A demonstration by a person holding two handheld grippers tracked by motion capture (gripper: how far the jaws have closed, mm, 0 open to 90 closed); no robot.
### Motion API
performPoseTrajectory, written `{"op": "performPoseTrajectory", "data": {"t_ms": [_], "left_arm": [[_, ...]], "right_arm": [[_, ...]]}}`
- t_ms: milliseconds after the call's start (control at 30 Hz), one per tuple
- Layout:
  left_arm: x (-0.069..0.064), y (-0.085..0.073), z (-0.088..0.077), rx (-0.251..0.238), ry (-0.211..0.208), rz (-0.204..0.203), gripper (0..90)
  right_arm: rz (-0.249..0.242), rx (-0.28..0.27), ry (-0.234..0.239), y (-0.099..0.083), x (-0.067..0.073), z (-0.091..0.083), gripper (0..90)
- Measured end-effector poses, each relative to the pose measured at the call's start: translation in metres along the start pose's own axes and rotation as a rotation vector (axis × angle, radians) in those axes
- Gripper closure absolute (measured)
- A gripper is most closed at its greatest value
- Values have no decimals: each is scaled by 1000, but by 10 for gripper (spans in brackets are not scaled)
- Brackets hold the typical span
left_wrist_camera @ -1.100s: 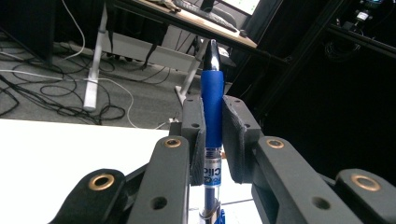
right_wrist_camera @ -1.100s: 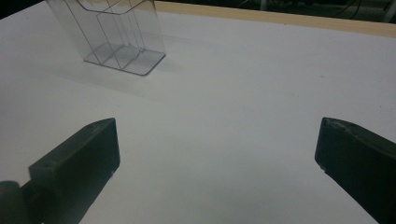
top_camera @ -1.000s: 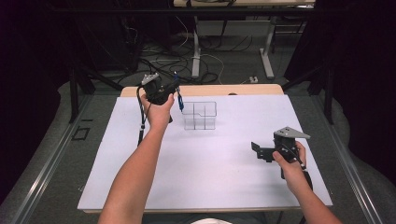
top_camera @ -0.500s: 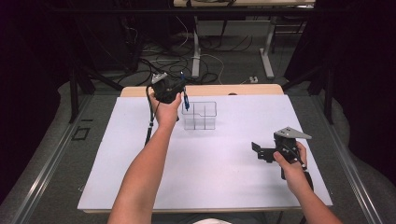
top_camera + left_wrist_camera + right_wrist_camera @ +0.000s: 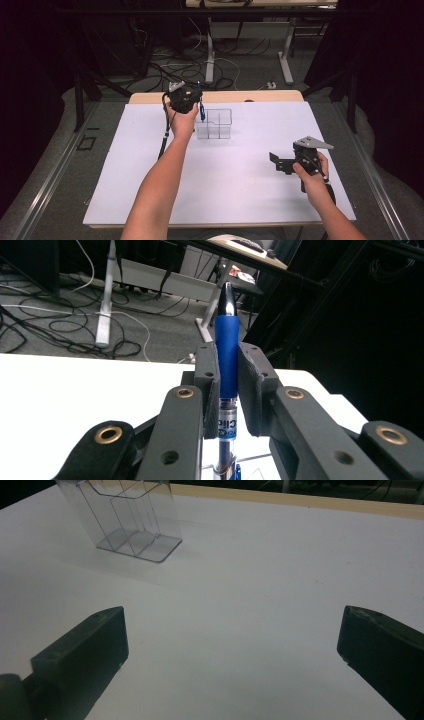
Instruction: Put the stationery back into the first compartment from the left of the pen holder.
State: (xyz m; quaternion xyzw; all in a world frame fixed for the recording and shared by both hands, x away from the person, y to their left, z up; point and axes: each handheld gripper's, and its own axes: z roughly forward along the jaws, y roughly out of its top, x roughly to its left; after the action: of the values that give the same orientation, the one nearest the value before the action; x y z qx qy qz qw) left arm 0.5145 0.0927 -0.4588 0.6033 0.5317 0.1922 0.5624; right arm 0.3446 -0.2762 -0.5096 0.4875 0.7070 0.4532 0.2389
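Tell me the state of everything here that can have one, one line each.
Left claw: shut on the pen.
Pen: held upright, beside the organizer's left edge.
Right claw: open, holding nothing.
Clear organizer: upright on the table, compartments seem empty.

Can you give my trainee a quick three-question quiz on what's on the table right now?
1. True or false: the left gripper is shut on the blue pen.
2. How do the right gripper's jaws stand? A wide open, nothing between them; B shut on the pen; C shut on the organizer.
3. Fill in: the clear organizer stands on the white ____.

Key: 1 true. 2 A. 3 table.
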Motion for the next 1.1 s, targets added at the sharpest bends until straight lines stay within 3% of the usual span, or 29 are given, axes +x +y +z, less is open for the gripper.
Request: {"op": "performPoseTrajectory", "data": {"t_ms": [767,1100], "left_arm": [[8,-16,0,62,27,-20,782],[18,-8,-17,69,44,-6,515]], "right_arm": [[-6,6,1,-1,1,2,0],[-2,8,-2,-1,-1,4,0]]}}
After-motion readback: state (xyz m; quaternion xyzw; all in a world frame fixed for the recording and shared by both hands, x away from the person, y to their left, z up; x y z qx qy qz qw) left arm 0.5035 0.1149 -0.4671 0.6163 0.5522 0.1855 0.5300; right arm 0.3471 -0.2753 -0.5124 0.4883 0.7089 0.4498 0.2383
